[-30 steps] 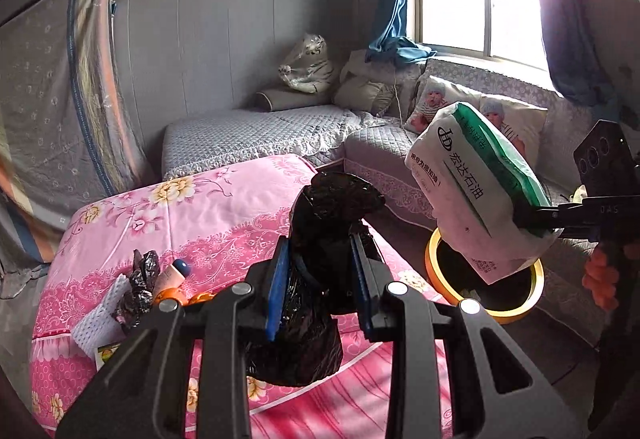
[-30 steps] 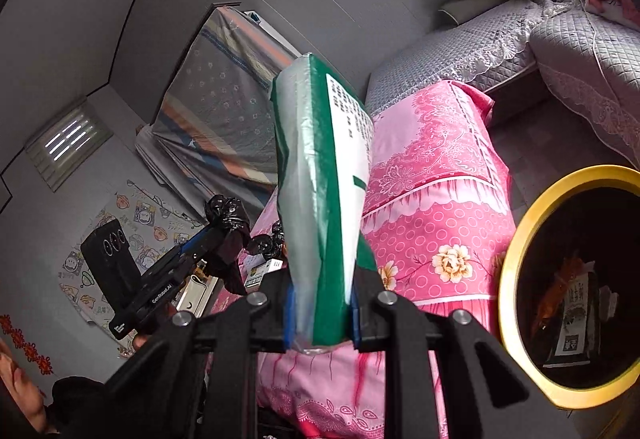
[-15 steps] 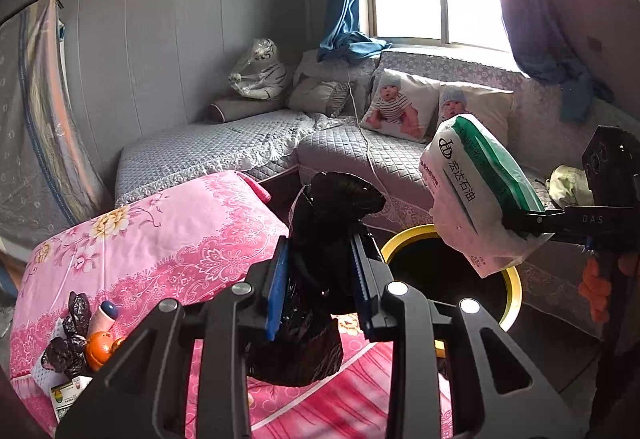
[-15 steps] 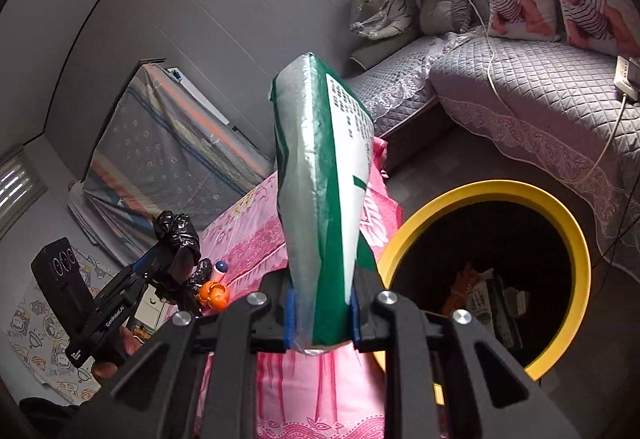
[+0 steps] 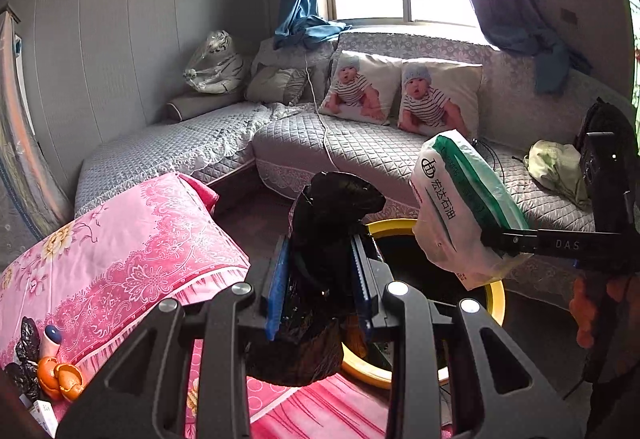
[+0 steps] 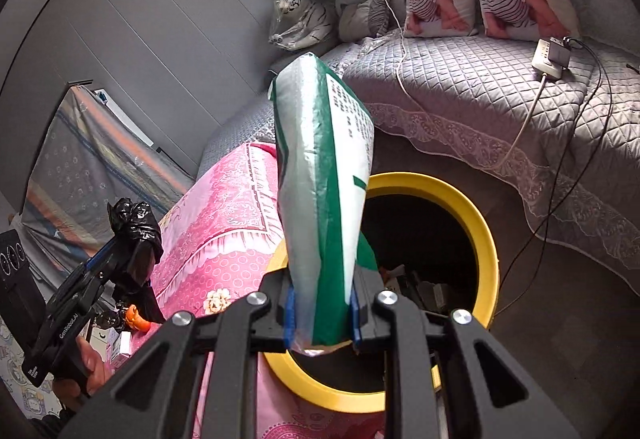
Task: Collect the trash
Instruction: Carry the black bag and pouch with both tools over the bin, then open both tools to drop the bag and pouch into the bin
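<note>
We see L gripper (image 5: 320, 279) clamped on crumpled black bag (image 5: 320, 239), bag sticks up betw the blue pads, yellow-rim bin (image 5: 496, 303) just behind/below it. R gripper (image 6: 322, 313) pinched on green/white packet (image 6: 324, 179), packet upright over bin mouth. Pink tablecloth (image 5: 132, 239) left of bin, orange peel (image 5: 56, 379) on it

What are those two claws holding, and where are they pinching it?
The left gripper clamps a black plastic bag around its middle; the right gripper clamps a green-and-white packet by its bottom end.
</note>
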`<state>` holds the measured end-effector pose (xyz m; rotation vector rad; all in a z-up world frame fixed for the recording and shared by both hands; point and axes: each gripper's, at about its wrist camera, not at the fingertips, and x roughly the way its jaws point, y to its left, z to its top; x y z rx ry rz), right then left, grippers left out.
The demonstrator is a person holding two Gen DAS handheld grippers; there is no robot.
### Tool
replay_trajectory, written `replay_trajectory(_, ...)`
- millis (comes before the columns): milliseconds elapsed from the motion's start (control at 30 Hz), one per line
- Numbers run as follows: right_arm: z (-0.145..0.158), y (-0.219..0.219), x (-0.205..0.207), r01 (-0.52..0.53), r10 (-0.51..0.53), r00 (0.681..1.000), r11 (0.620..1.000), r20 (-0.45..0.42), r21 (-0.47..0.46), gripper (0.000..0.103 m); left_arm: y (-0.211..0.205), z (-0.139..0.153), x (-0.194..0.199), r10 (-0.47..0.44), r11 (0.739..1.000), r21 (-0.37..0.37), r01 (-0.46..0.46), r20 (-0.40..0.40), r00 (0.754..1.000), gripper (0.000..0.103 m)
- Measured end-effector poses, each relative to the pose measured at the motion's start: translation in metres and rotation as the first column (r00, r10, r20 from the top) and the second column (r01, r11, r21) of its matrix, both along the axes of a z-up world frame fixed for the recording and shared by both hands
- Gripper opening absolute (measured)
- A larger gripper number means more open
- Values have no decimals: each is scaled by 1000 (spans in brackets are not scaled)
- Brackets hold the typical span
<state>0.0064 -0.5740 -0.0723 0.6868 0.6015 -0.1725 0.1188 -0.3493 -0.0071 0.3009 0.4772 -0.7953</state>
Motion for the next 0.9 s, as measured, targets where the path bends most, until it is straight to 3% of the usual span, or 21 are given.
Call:
replay_trajectory(433,-25,-8,15,39,-39,995,999,-88,-2,18,-47,-39,23,-8,999,35,11,-105,994,28)
replay_trajectory(600,-24,-8,22,57,-62,992,997,-109,-51,19,-53,-53,38,-6,999,36,13,-164,986,30)
replay_trajectory(667,-22,-10,23,74,-82,990,995,-113,-69,22,-51,-54,43,-8,1000,25,13,-177,984,39)
replay_trajectory(733,-20,-11,23,102,-111,987,991,-115,-82,39,-47,-53,45,21,1000,16,-18,-174,985,76)
replay_trajectory(833,-13,-12,17,135,-145,985,986,-98,-99,58,-37,-49,49,51,998,-13,-54,-181,982,82)
replay_trajectory(900,-8,-12,10,156,-165,983,982,-80,-105,62,-29,-43,48,85,996,-16,-89,-171,982,86)
